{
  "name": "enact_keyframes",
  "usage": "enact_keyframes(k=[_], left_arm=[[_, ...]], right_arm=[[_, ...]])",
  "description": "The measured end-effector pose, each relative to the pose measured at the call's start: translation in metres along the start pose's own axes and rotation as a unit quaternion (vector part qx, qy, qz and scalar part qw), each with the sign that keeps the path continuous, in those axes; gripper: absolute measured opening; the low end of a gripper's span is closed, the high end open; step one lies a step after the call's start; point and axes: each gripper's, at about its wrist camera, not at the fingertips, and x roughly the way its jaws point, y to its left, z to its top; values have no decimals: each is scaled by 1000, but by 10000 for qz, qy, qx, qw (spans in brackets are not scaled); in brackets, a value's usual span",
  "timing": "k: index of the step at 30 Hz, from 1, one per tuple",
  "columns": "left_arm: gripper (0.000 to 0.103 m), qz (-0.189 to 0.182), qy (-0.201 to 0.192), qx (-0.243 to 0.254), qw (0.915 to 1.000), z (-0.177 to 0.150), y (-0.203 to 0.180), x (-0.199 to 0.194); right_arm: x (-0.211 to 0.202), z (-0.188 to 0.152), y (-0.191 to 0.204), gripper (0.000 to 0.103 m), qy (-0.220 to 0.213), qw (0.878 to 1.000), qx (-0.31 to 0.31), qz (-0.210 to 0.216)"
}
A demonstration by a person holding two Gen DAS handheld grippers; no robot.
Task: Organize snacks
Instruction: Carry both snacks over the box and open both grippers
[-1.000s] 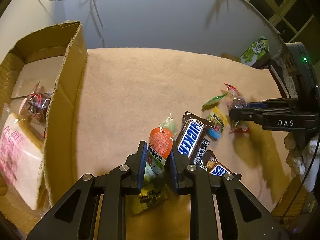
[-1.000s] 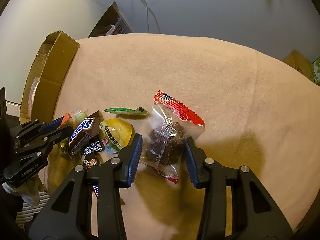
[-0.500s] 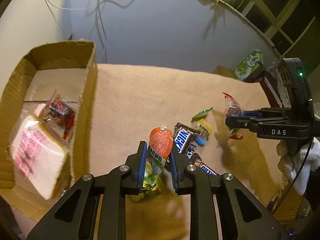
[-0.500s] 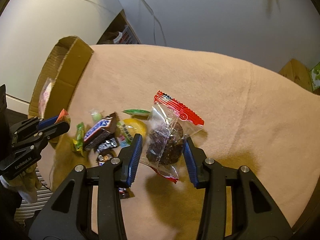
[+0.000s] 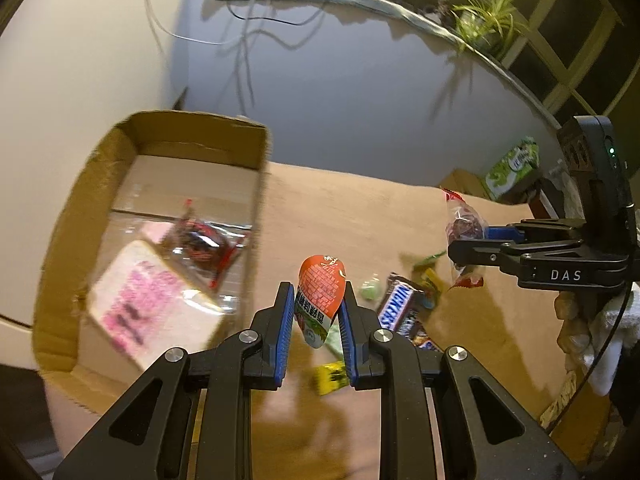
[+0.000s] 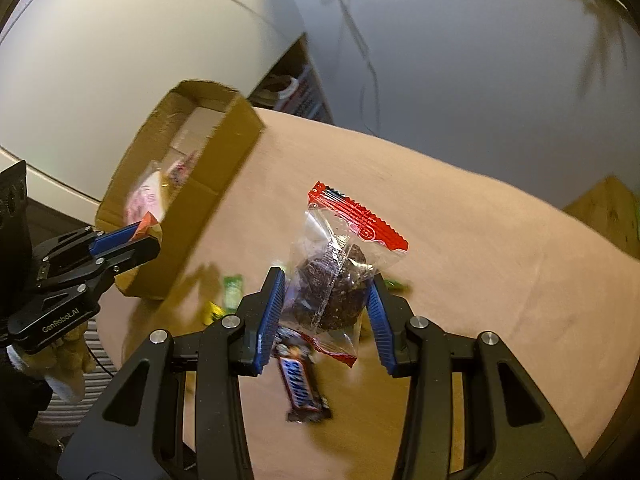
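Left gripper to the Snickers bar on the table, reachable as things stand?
Probably not right away. The left gripper is shut on an orange-topped snack packet, so its jaws are occupied. The Snickers bar lies uncovered on the table just right of it; nothing else blocks the way.

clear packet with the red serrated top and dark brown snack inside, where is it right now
The clear red-topped packet is clamped in the right gripper, lifted above the tan cloth-covered table, over the Snickers bar and right of the cardboard box.
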Motion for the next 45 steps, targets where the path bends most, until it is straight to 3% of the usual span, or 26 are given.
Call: enact_keyframes(k=[21, 41, 43, 45], left_arm=[[20, 642, -268, -738, 9948, -8, 83, -31], [21, 812, -287, -915, 9921, 2, 105, -31], [24, 827, -269, -918, 9920, 3, 105, -31], [43, 847, -269, -919, 9918, 3, 104, -31]], right_arm=[[41, 86, 108, 43, 126, 9930, -1168, 116], [81, 116, 146, 44, 367, 9885, -1462, 104], [80, 116, 148, 47, 352, 9885, -1470, 87], [79, 116, 150, 56, 307, 9886, -1475, 45]])
